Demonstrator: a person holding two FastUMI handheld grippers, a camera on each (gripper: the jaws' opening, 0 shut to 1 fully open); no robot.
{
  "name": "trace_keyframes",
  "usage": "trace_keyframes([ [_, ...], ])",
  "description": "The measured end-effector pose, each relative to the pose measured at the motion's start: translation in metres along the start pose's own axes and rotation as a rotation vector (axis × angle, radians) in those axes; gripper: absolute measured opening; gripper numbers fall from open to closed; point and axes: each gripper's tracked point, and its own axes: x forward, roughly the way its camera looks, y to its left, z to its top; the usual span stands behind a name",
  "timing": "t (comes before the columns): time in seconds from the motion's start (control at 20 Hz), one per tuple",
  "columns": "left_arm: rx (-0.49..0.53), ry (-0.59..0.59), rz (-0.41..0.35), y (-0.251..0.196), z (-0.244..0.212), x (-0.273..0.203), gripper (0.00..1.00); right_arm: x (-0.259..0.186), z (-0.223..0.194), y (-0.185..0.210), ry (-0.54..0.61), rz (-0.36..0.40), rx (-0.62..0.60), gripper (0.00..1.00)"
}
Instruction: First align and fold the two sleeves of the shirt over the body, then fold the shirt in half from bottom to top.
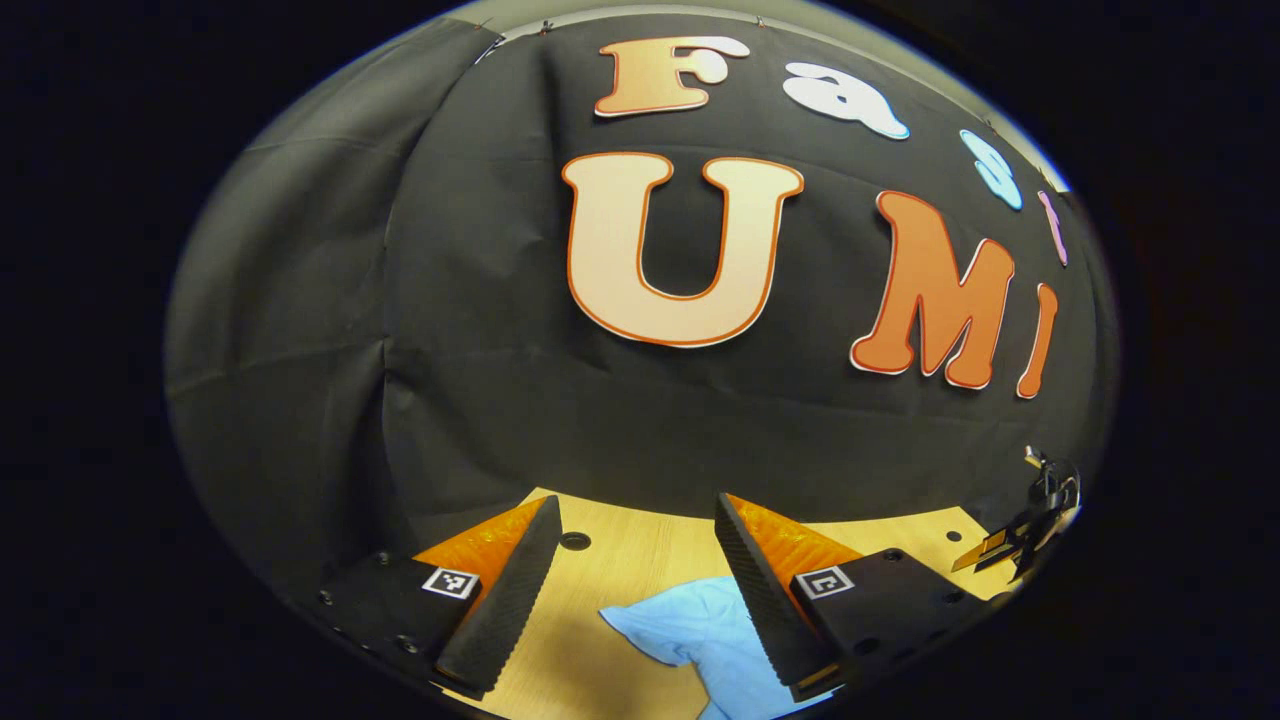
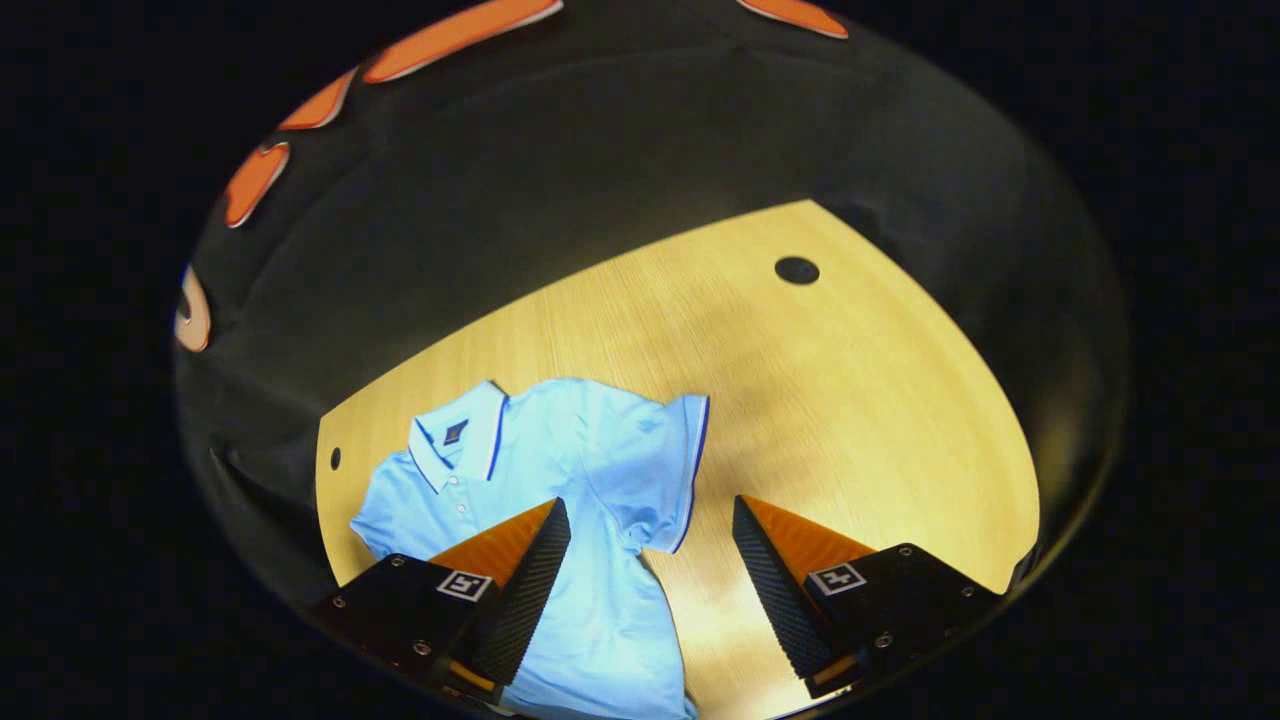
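Your left gripper [image 1: 636,590] is released, jaws wide apart w/ nothing between them, held above the wooden table [image 1: 640,545] and facing the booth's black cloth wall [image 1: 480,330]. Below it, in the left gripper view, a light blue sleeve [image 1: 700,625] of the shirt lies flat on the table, its tip between the two fingers and its other edge passing under the finger on that view's right side; can't tell whether that finger touches the fabric. Far right in the same view, your other gripper [image 1: 1030,525] shows small near the table edge. Your right gripper [image 2: 650,580] is also released, jaws spread, holding nothing, hovering over the table. In the right gripper view the shirt [image 2: 560,500] lies face up on the table's left part, collar [image 2: 460,435] toward the wall, buttons visible. One short sleeve [image 2: 670,470] w/ dark blue trim lies spread outward, unfolded, between the two fingers; the body runs under the finger on that view's left side. A dark round hole [image 2: 797,270] sits in the tabletop, well apart from the shirt.
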Motion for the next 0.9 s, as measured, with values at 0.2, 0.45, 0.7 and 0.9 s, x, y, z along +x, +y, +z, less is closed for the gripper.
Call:
trace_keyframes([
  [0.2, -0.005, 0.031, 0.037, 0.024, -0.013, 0.005, 0.99, 0.047, -0.003, -0.006, 0.100, -0.057, 0.017, 0.99],
  [0.45, -0.015, 0.077, 0.075, 0.048, -0.032, 0.015, 0.99, 0.082, -0.013, -0.008, 0.176, -0.122, -0.007, 0.99],
  [0.7, -0.018, 0.107, 0.073, 0.051, -0.044, 0.028, 0.99, 0.092, -0.018, -0.013, 0.205, -0.166, 0.003, 0.96],
  [0.9, -0.030, 0.129, 0.060, 0.046, -0.053, 0.036, 0.99, 0.092, -0.018, -0.022, 0.191, -0.219, -0.006, 0.69],
])
